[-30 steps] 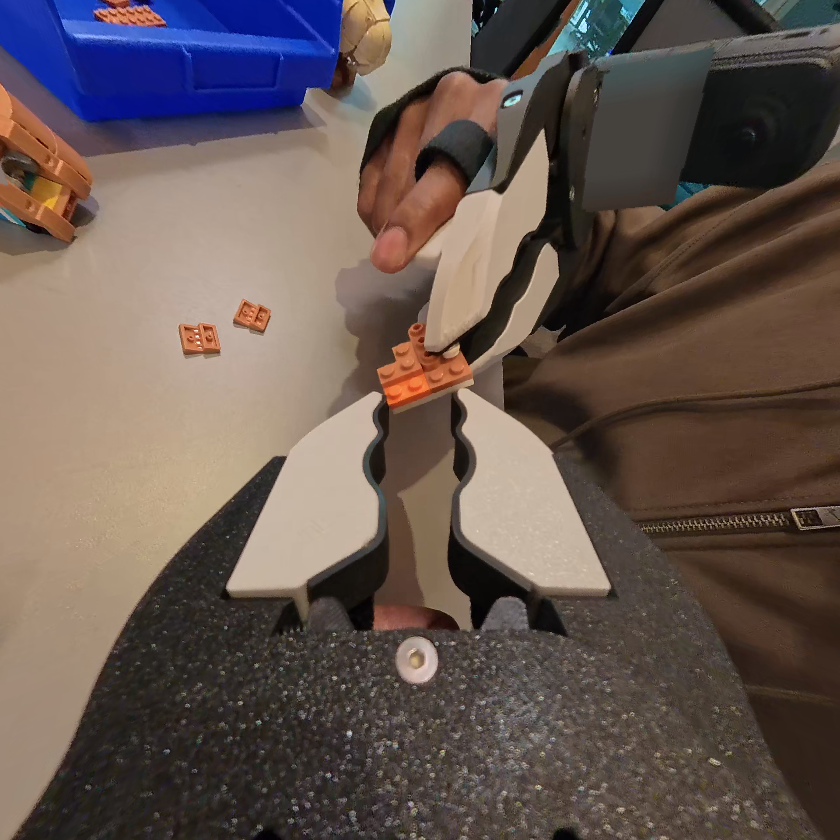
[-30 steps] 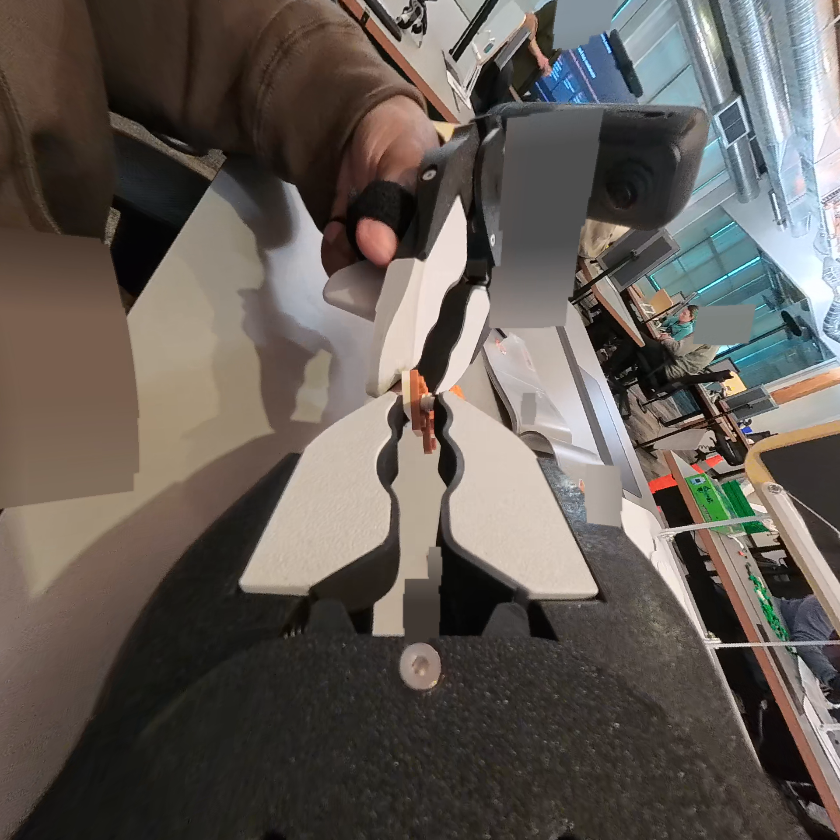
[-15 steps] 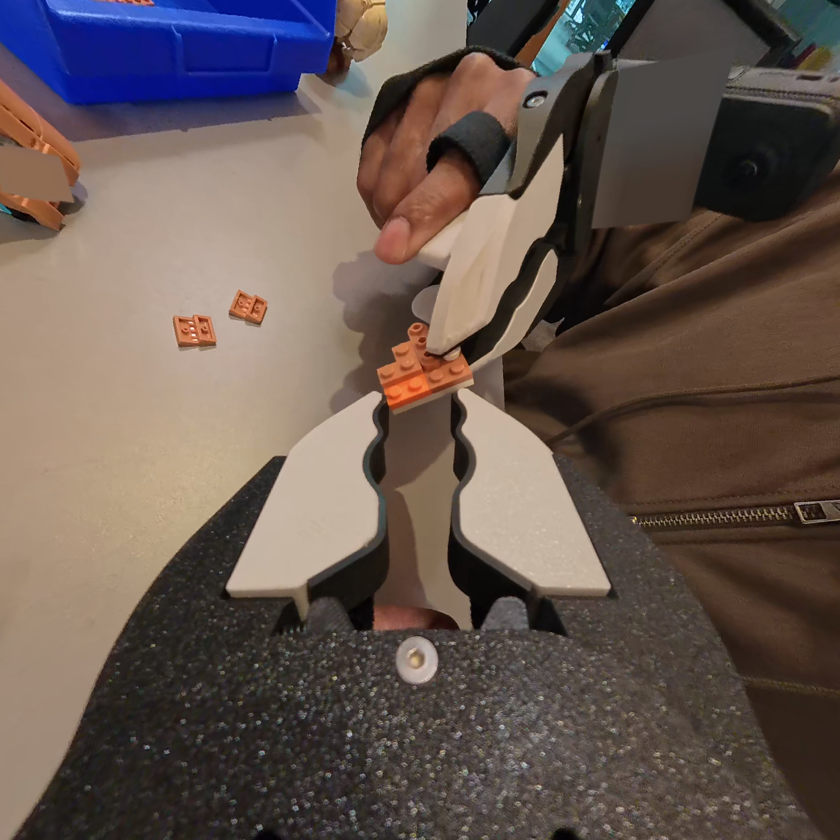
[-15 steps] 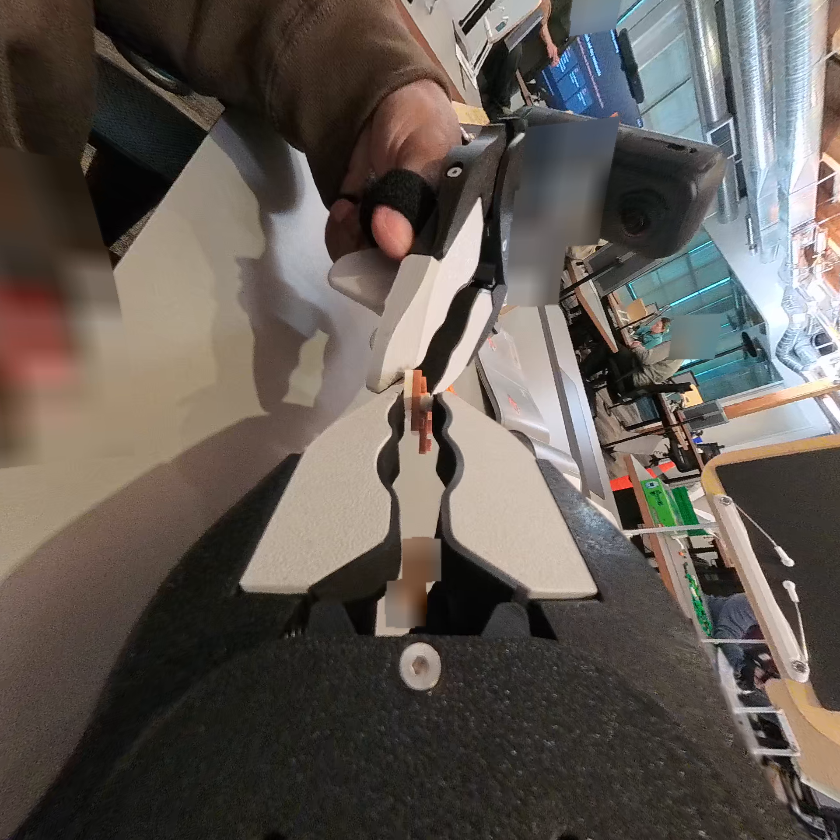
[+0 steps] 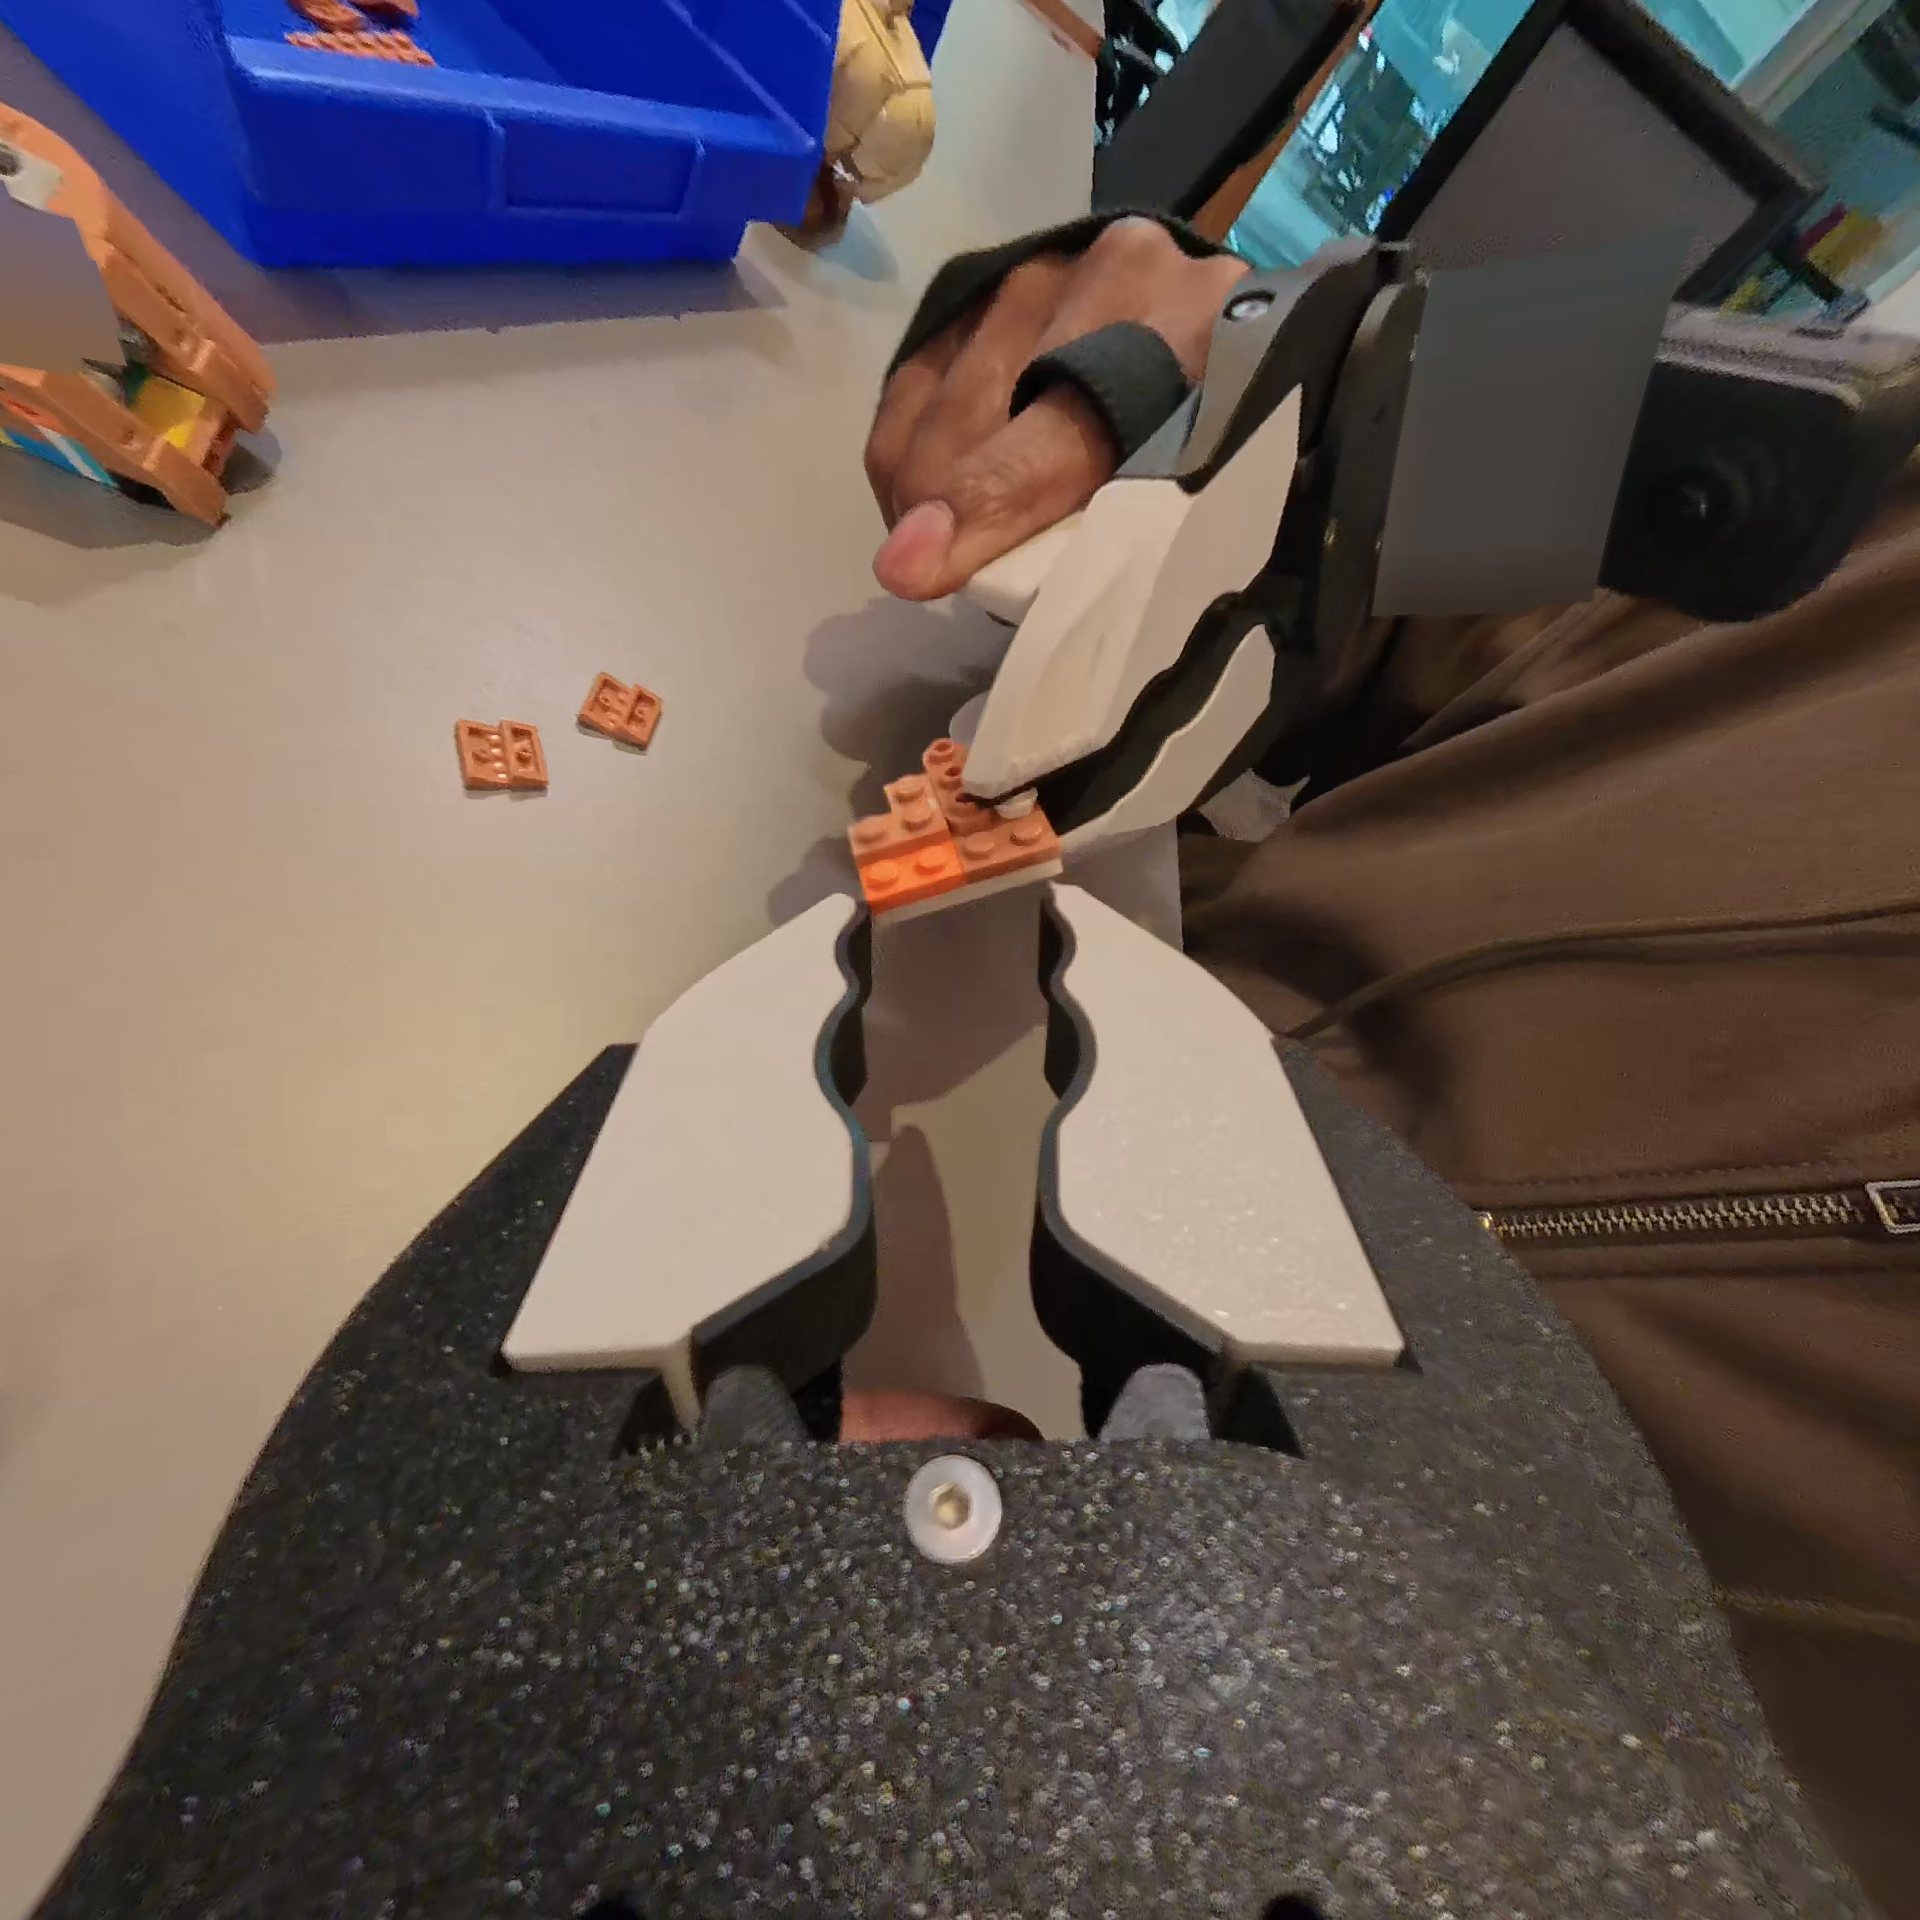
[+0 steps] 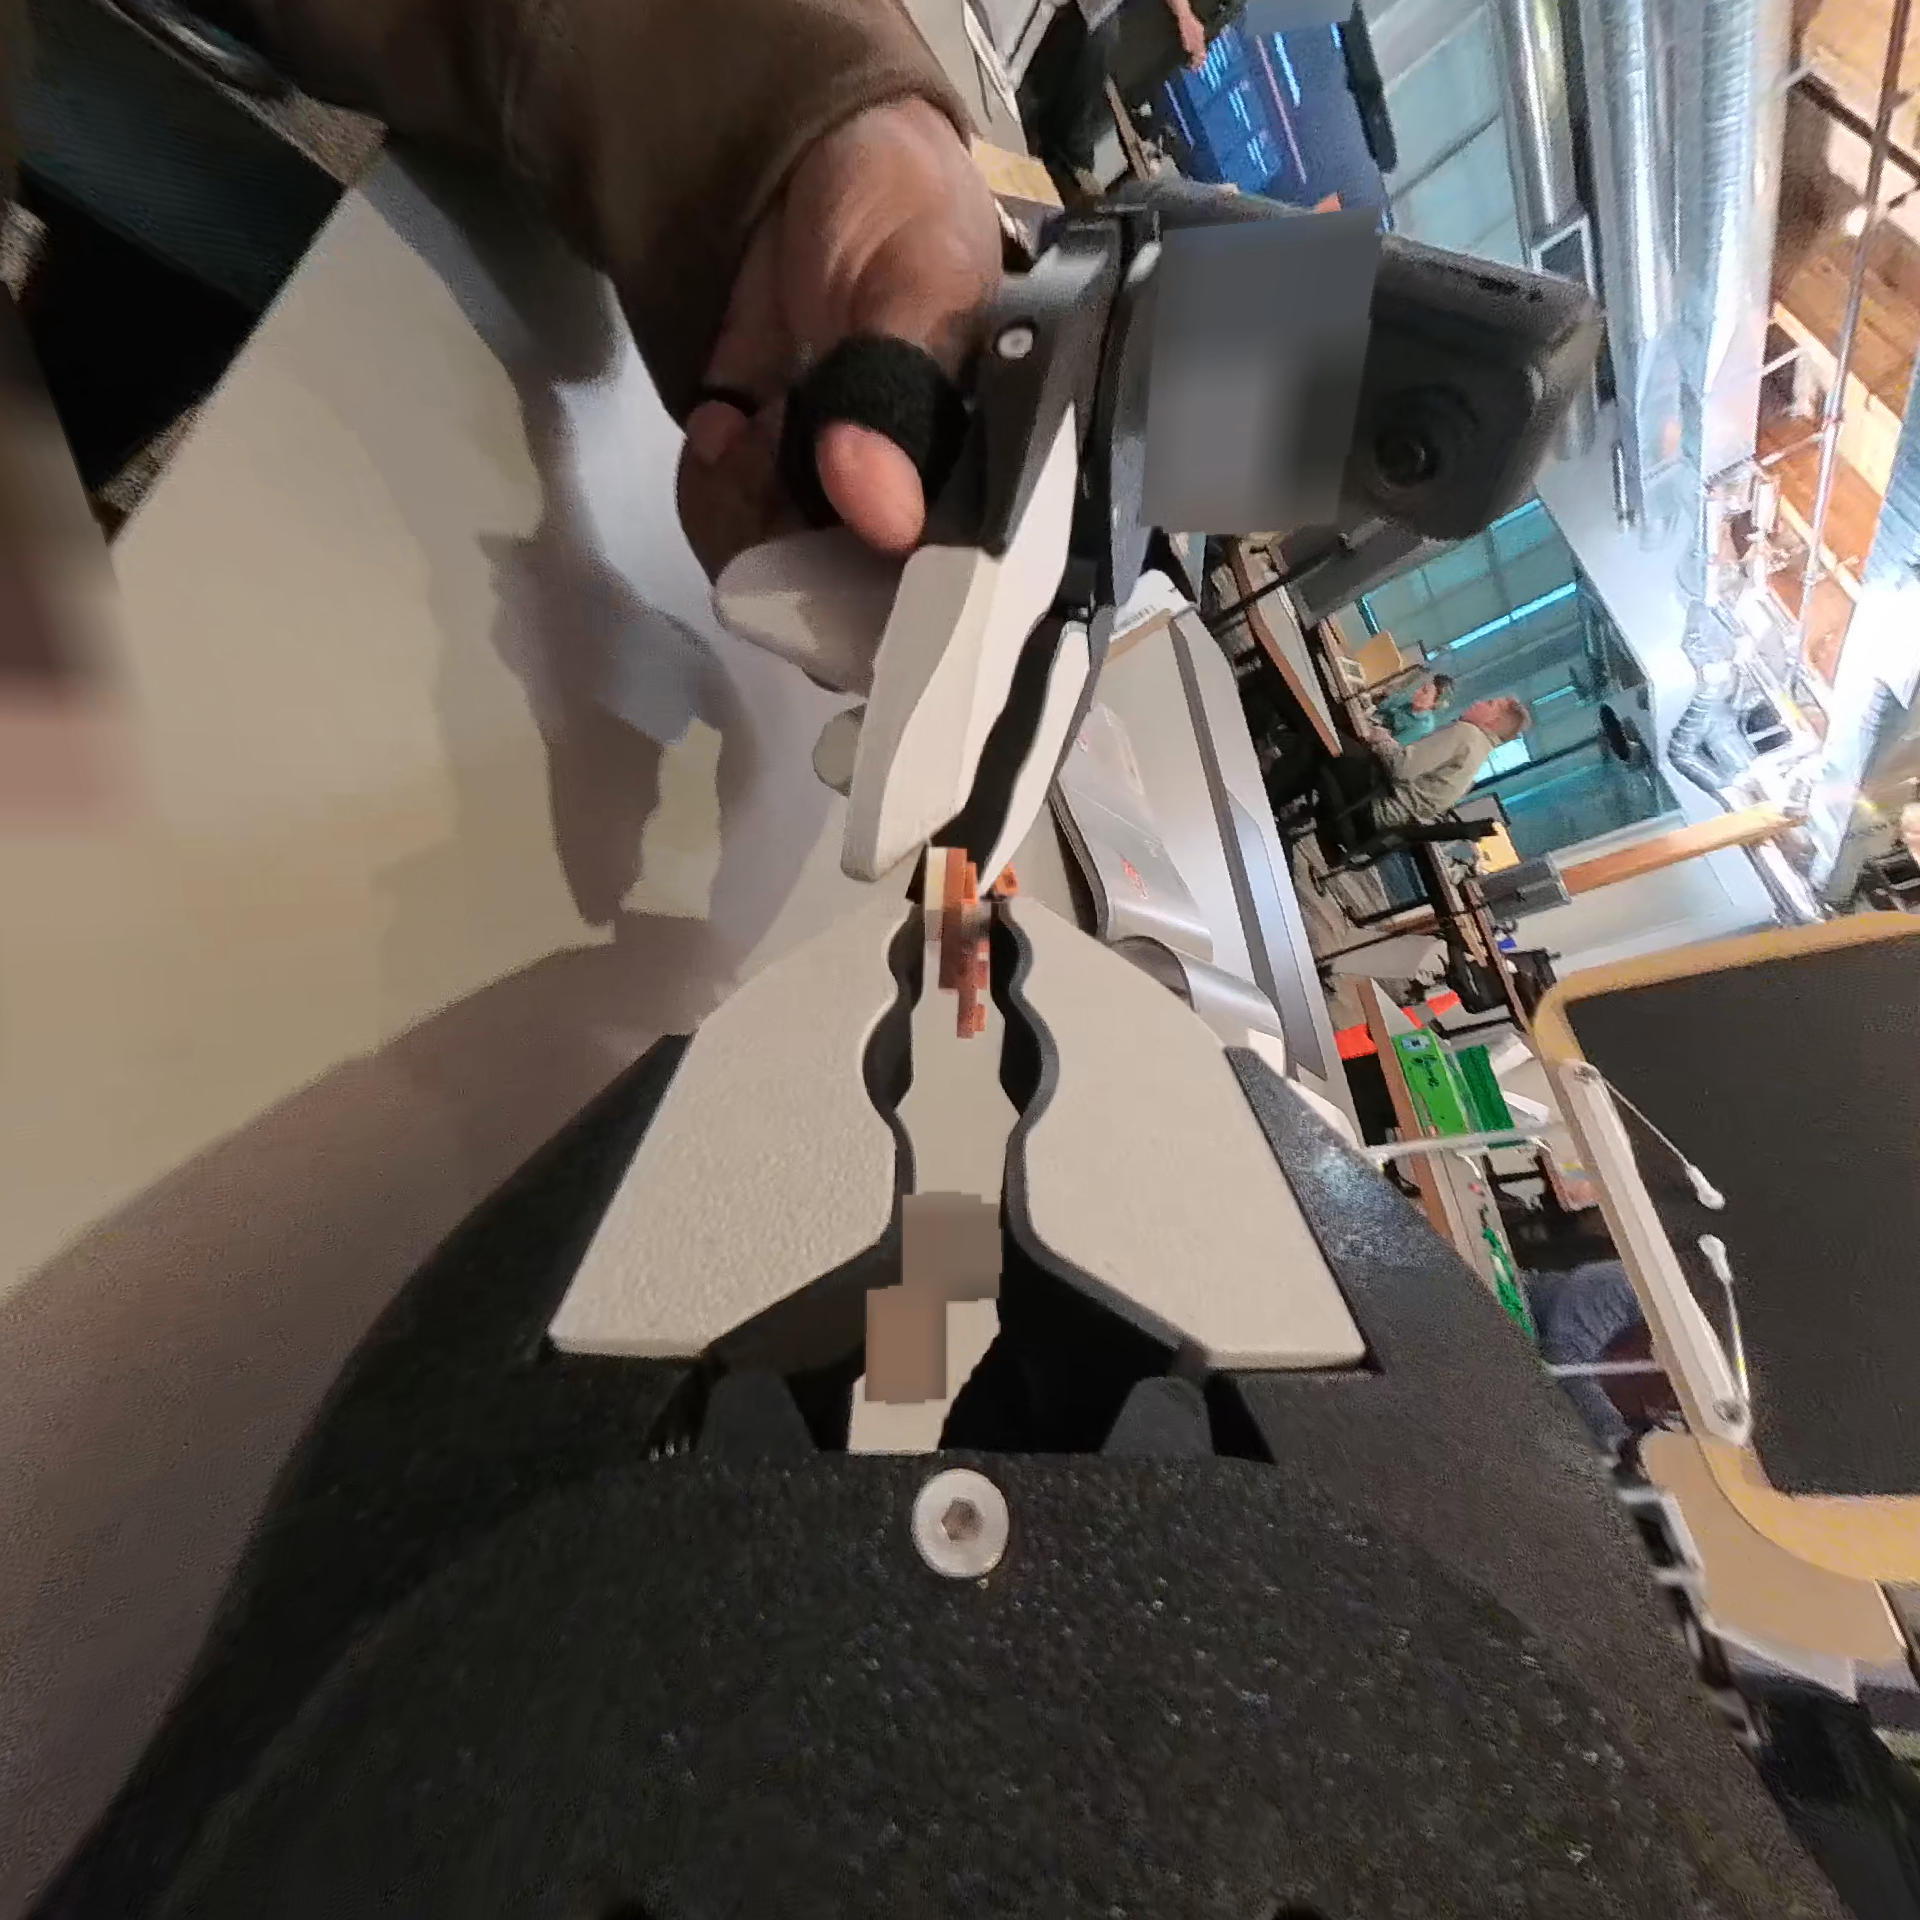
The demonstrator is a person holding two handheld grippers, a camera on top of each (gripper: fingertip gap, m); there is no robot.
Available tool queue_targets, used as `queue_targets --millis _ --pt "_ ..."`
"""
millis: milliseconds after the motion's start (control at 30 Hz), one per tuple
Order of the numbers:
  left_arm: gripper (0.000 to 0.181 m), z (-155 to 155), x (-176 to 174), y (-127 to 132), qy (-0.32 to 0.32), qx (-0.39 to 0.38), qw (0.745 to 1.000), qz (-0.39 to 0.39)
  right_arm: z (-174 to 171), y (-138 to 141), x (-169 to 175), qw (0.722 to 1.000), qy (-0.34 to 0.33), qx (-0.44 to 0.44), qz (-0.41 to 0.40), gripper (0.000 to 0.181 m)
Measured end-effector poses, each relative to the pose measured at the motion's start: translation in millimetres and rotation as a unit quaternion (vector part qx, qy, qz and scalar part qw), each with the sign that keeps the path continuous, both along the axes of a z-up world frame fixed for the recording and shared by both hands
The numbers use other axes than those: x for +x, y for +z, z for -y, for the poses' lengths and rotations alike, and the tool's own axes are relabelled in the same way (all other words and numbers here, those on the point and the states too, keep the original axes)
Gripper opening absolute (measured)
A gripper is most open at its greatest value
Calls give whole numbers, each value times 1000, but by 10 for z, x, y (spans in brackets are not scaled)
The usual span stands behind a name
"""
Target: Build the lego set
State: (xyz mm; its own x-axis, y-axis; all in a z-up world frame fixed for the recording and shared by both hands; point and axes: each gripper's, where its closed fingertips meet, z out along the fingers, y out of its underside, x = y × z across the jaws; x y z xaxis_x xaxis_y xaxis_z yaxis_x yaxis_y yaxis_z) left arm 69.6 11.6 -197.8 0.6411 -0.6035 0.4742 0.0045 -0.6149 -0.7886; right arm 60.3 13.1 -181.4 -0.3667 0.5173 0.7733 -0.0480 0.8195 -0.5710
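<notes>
Blue bin point(image 5: 499, 156) holds orange plates point(image 5: 358, 47) (far corner); both grippers pinch the lego assembly point(image 5: 951, 847).

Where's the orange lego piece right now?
In the left wrist view the orange lego piece sits centre frame, off the table, between the left hand-held gripper and right hand-held gripper.
</notes>
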Motion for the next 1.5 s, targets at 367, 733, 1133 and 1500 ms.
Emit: queue_targets --millis 367,733,1133,1500 --pt "44 -17 -2 48 31 24 999 6 48 -35 -31 999 -10 38 -8 12" --pt "36 1 -4 36 22 21 1000 -1 96 -48 -14 998 -1 61 -7 12" --pt "35 -154 -199 27 62 53 997 -4 -141 -50 -72 998 -64 5 -7 29" --pt "35 -198 -456 -263 57 87 980 -169 -768 18 9 982 -140 -126 34 31"
